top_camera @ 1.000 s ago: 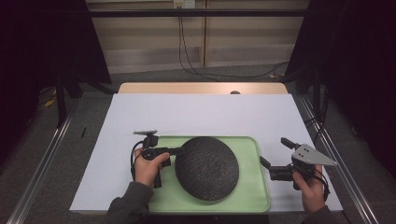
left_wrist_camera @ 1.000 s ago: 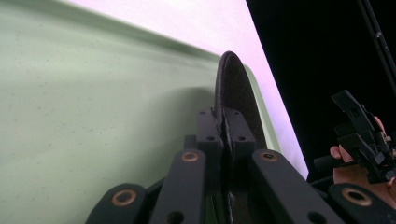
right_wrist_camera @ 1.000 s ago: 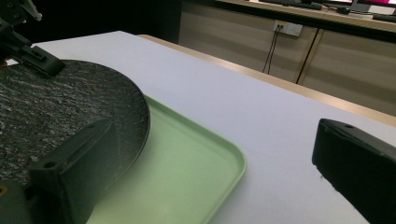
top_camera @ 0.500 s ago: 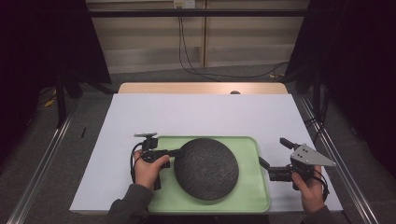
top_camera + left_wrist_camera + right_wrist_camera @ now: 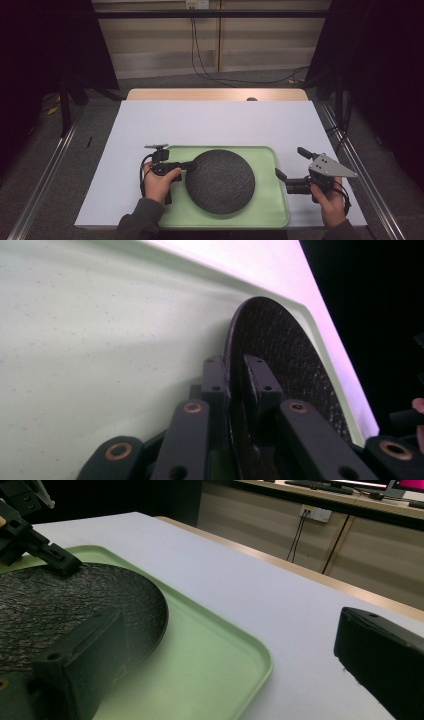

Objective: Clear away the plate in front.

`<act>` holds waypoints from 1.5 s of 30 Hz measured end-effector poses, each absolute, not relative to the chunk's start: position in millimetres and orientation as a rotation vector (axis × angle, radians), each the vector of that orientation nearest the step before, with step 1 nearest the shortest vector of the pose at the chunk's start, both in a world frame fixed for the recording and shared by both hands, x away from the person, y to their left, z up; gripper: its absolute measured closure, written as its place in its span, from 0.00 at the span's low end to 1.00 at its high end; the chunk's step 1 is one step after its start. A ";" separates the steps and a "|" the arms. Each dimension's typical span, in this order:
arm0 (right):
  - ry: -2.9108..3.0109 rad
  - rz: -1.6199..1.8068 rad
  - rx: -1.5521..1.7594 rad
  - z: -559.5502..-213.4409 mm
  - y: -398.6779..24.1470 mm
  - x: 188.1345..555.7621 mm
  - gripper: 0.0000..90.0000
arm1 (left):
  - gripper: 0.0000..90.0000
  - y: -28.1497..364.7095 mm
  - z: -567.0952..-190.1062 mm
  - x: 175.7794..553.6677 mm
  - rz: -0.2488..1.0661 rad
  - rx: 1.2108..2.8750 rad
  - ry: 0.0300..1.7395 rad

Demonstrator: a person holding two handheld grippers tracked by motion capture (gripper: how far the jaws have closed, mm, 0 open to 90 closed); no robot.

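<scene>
A round dark slate plate (image 5: 221,181) lies on a pale green tray (image 5: 270,210). My left gripper (image 5: 191,164) reaches in from the left, and the plate's left rim (image 5: 260,335) stands between its two jaws (image 5: 235,376). These jaws have just been opening; a thin dark gap shows between the rim and one pad, so the grip looks loosened. My right gripper (image 5: 291,162) is at the tray's right edge with its jaws wide open and nothing between them (image 5: 227,672). The plate (image 5: 65,605) and tray (image 5: 220,655) lie in front of it.
The tray sits near the front of a white sheet (image 5: 220,122) that covers the table. A wooden strip (image 5: 215,94) runs along the far edge. Metal rails (image 5: 360,170) flank both sides, and cables (image 5: 200,55) hang at the back wall.
The plate looks slightly smaller and flatter on the tray than a second ago. Both hands stay about where they were.
</scene>
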State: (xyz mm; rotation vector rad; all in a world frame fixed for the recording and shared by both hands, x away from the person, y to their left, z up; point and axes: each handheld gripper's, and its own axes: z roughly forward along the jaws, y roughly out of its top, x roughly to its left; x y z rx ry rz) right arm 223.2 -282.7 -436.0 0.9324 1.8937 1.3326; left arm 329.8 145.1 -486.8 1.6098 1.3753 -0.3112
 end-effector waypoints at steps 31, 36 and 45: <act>1.892 1.320 0.954 -439.6 -281.6 224.5 0.01 | 0.74 156.0 -477.8 331.3 -0.149 1.572 1.314; 1.900 1.319 0.952 -440.1 -280.7 224.4 0.01 | 0.62 159.3 -473.1 331.8 -0.110 1.550 1.292; 1.897 1.329 0.957 -439.9 -283.1 219.9 0.01 | 0.52 161.9 -465.8 333.6 -0.072 1.510 1.264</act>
